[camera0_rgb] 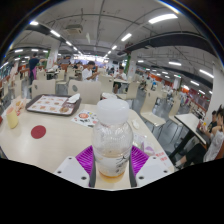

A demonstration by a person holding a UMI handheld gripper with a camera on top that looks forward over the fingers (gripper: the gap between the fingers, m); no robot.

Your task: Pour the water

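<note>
A bottle [112,135] stands upright between the fingers of the hand-held gripper [112,160], its sides against both pads. Beyond it stretches the worktop [60,135], with a round coaster [38,131] to the left and a plate [85,117] farther back. Chairs [150,105] and more tables lie behind and to the right.

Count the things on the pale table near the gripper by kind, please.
Clear plastic bottle with white cap, between the gripper fingers: 1
Round dark red coaster: 1
Clear cup of yellowish drink: 1
Plate or tray holding small items: 1
Total: 4
</note>
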